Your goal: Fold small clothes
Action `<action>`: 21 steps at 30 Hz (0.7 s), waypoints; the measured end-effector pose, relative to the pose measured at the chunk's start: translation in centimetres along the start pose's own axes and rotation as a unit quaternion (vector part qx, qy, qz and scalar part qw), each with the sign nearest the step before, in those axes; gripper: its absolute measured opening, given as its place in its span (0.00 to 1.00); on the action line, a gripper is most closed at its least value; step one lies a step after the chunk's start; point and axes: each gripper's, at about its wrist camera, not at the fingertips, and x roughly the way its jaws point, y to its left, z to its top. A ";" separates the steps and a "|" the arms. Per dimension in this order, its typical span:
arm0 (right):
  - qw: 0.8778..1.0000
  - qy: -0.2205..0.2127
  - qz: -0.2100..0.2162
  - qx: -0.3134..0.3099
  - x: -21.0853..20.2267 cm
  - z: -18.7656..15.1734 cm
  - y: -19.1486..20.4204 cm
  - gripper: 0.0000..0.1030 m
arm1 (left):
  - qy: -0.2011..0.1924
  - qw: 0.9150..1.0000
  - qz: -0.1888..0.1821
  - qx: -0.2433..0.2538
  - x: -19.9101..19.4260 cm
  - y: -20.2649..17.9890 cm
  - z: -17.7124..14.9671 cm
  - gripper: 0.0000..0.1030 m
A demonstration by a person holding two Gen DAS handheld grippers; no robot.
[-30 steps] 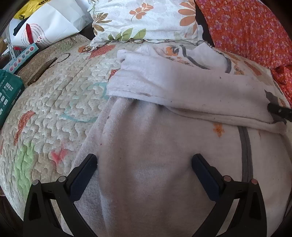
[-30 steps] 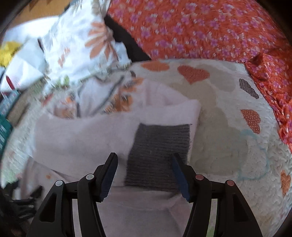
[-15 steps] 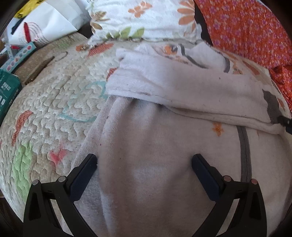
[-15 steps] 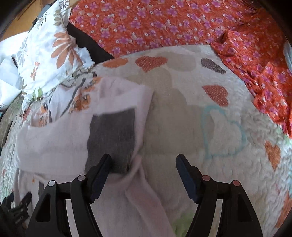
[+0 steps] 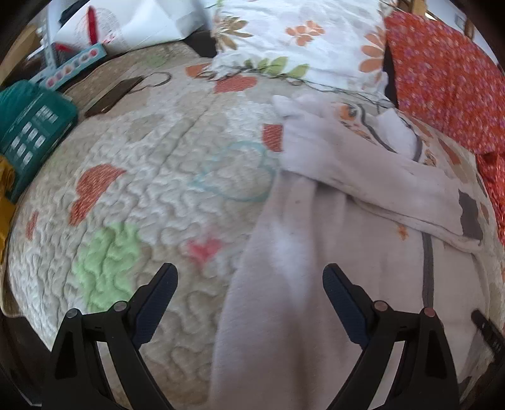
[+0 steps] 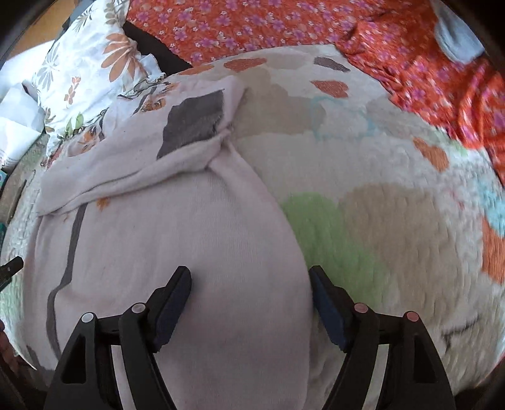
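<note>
The left hand-held gripper [image 5: 251, 284] stands wide, its jaws having just closed a little; nothing is gripped. The left edge of the garment [image 5: 315, 284] lies under the gap, with bare quilt [image 5: 132, 176] beneath the left finger. The right hand-held gripper [image 6: 249, 285] is also wide, its jaws having just been opening; it holds nothing. The garment's [image 6: 189, 239] right edge lies between its fingers, and whether the pads touch the cloth I cannot tell.

The pale garment lies spread on the quilt-covered bed, near the front edge, with a sleeve [image 6: 132, 157] folded across its upper part. A grey cuff [image 6: 194, 120] ends that sleeve at the garment's right side, and a grey stripe [image 6: 71, 246] runs down the body.

Behind it, at the bed's back edge, rest a floral pillow [image 5: 300, 41] and an orange flowered cloth [image 6: 315, 28]. A green box [image 5: 31, 132] sits at the left edge.
</note>
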 end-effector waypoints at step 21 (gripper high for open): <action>0.993 0.032 0.104 0.055 -3.1 -4.4 -2.3 0.87 | 0.071 0.993 -0.082 -0.036 -1.0 3.1 -7.2 0.90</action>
